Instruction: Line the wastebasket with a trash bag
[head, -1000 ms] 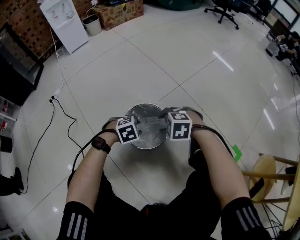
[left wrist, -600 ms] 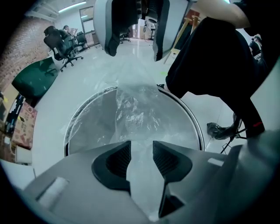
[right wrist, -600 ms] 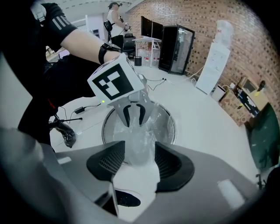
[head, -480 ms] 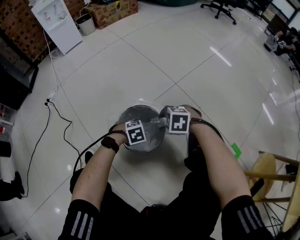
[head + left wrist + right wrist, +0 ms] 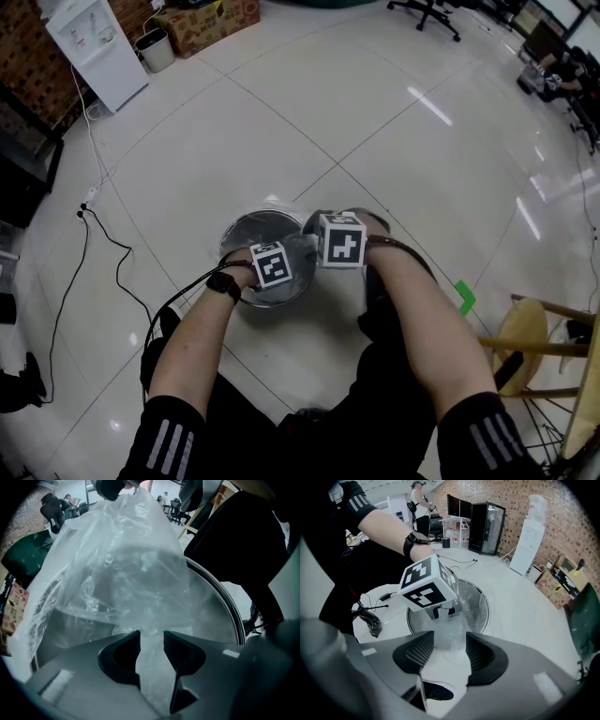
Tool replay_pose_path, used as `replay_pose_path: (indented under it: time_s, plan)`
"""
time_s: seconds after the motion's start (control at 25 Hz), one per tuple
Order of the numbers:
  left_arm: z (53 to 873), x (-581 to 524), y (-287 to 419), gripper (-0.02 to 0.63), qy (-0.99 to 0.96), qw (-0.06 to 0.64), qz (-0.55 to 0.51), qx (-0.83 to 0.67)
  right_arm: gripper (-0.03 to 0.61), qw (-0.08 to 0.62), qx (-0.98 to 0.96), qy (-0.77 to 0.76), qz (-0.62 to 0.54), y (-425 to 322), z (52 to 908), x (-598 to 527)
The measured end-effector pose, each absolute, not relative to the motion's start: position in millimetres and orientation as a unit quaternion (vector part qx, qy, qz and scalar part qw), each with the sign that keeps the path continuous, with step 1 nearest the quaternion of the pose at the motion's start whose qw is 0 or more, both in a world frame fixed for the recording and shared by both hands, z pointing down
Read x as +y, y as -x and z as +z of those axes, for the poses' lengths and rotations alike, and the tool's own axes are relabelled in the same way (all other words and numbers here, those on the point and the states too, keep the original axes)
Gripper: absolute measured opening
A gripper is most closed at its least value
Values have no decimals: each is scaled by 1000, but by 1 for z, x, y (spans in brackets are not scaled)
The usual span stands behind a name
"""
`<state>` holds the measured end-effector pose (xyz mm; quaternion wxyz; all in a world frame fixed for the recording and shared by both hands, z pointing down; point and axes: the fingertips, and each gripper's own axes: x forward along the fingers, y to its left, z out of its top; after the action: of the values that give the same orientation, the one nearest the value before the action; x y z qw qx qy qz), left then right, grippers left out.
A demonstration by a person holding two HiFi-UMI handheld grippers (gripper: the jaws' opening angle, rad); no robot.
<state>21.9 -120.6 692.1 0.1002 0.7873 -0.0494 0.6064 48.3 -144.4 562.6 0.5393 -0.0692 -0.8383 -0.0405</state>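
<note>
Two tools work one clear trash bag [image 5: 122, 564] over one steel wastebasket [image 5: 236, 230], which stands on the tiled floor [image 5: 375, 122] in the middle of the head view, just ahead of the person's knees. The left tool [image 5: 151, 637] is pinched narrow on a fold of the bag, down at the basket's mouth. The right tool [image 5: 449, 644] holds its jaws wider, yet a thick bunch of film fills the gap and the bag rises in a peak toward it, so I judge it gripped there too. The bag billows above and partly inside the basket, its edge not yet turned over the rim. To do this well, the two grips should draw apart to spread the mouth, press the body down so air escapes, then fold the edge outward all round without tearing the thin film. One water cooler [image 5: 94, 47] and one small bin [image 5: 155, 49] stand at the upper left.
</note>
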Motion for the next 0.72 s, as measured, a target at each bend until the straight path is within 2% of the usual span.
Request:
replay_pose_path:
  time_s: [0.36,0.72]
  plan:
    - [649,-118,-19,137,-810,78,577,-61,224,522,-848,59,-74,-43,556,-153]
    - [585,-107,10,142,-831,62,548,-78,218,541,-834,66,-86,-37,568,-151]
